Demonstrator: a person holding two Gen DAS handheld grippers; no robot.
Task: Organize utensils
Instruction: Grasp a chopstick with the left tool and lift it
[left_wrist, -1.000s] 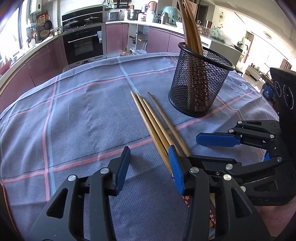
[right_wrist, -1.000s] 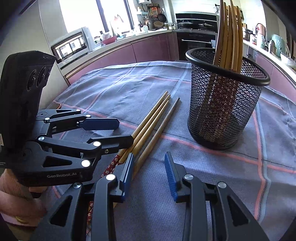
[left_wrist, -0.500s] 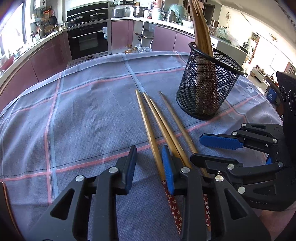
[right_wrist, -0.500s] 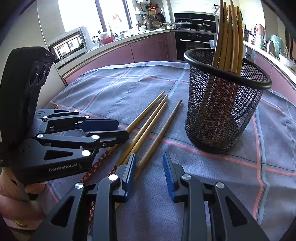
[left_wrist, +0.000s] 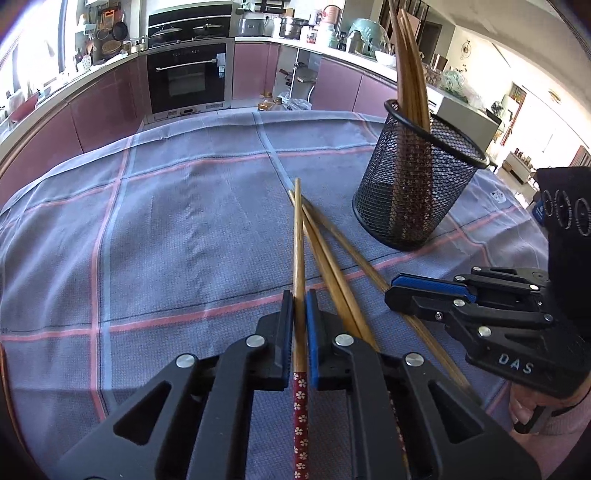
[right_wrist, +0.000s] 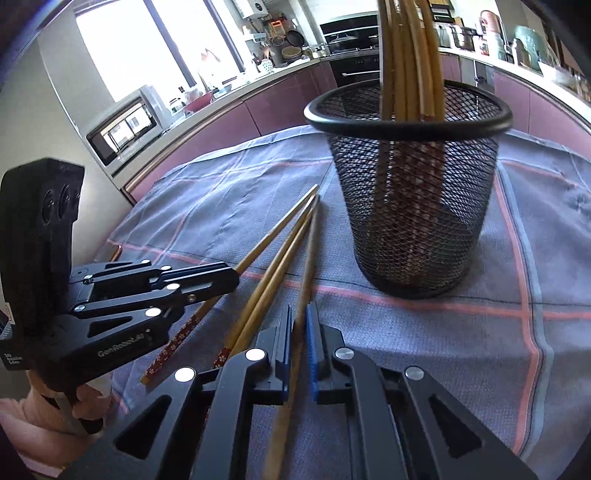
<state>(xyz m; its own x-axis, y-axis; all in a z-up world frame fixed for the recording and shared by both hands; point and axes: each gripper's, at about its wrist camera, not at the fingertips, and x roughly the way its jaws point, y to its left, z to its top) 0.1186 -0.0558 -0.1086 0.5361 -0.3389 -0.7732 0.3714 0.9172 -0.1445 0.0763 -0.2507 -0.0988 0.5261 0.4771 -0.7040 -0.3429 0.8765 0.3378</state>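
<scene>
Wooden chopsticks with red flowered handles lie on a blue checked tablecloth (left_wrist: 166, 229). My left gripper (left_wrist: 299, 299) is shut on one chopstick (left_wrist: 298, 243); two more chopsticks (left_wrist: 332, 273) lie just right of it. My right gripper (right_wrist: 300, 314) is shut on another chopstick (right_wrist: 308, 258). A black mesh holder (left_wrist: 413, 184) stands at the back right with several chopsticks upright in it; it also shows in the right wrist view (right_wrist: 410, 192). Each gripper shows in the other's view, the left gripper (right_wrist: 207, 280) and the right gripper (left_wrist: 417, 291).
Kitchen counters, an oven (left_wrist: 186, 77) and pink cabinets ring the far side of the table. A microwave (right_wrist: 125, 129) stands on the counter at the left of the right wrist view.
Both grippers were open over the chopsticks; each has now shut on one chopstick. The left one's chopstick has swung away from the others.
</scene>
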